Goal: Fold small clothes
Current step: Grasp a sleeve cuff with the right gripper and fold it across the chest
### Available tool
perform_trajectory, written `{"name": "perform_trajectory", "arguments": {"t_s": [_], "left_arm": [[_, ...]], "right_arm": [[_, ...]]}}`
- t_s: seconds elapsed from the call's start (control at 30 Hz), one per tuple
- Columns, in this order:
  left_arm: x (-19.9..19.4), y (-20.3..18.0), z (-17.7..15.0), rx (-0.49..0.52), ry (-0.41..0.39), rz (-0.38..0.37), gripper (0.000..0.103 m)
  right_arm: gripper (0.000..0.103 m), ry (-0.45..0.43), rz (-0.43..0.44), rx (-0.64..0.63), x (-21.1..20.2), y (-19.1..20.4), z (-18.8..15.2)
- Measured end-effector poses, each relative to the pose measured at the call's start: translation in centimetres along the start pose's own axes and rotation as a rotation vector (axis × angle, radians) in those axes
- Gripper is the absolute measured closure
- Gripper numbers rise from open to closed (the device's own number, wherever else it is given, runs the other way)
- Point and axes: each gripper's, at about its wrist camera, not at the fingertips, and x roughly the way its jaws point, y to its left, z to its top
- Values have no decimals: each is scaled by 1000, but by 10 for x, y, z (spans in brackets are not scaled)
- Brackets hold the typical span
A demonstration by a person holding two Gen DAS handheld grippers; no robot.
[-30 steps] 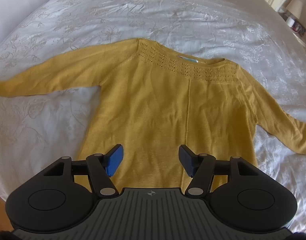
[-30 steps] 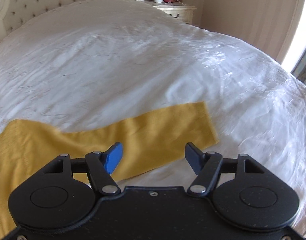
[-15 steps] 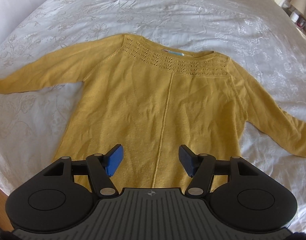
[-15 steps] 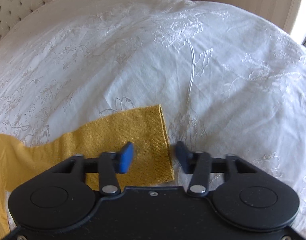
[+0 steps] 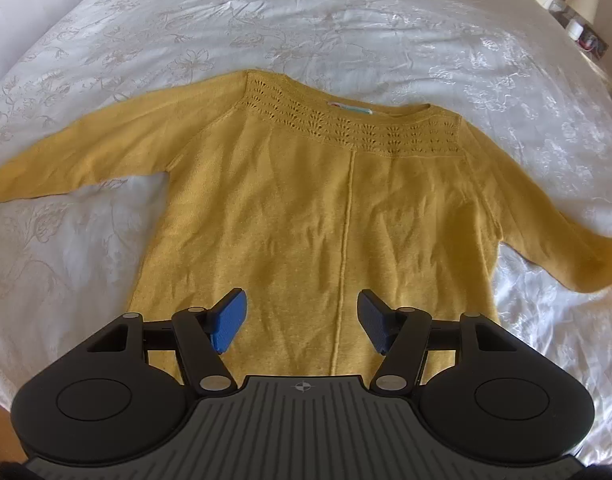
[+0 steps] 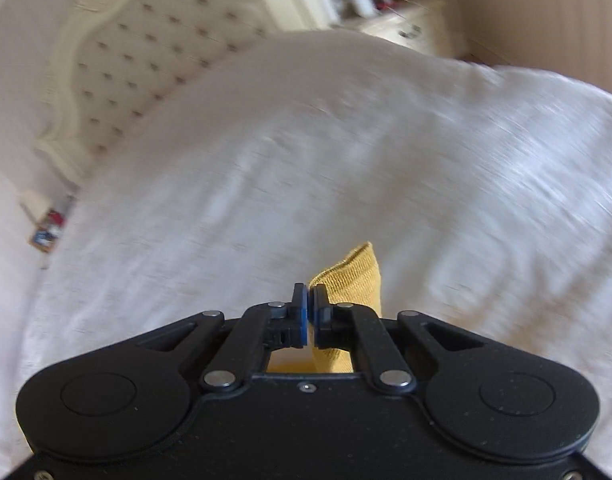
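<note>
Right gripper (image 6: 308,312): pads pressed together on the cuff of the right sleeve (image 6: 351,280), raised clear of the bedspread (image 6: 345,152); earlier the jaws were spread over the flat cuff. Left gripper (image 5: 302,320) hovers spread above the yellow sweater (image 5: 325,208), lying flat, front up. Sleeve fold starting; next, likely carry the cuff across the body.

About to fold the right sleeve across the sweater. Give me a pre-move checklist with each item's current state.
1. Right gripper shut on the sleeve cuff: ok.
2. Cuff lifted clear of the bedspread: ok.
3. Sweater body lying flat, front up: ok, a few light wrinkles.
4. Left gripper open, holding nothing, above the hem: ok.
5. Left sleeve spread out flat: ok.
6. Grip deep enough not to slip: cannot tell.
</note>
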Motion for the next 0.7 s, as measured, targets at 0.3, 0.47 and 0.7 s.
{"name": "perform_trajectory", "arguments": {"t_s": [0.3,0.47,0.7], "left_arm": [[6,73,7,-40,-7,-26,43],[11,118,8,-54,-10,10,43],[17,166,6,-70,-5,58,43]], "right_arm": [[94,-25,334,-165,1,204,-11],[94,93,469,-235,53,298,-72],[92,290,479,-348,138,376,-192]]}}
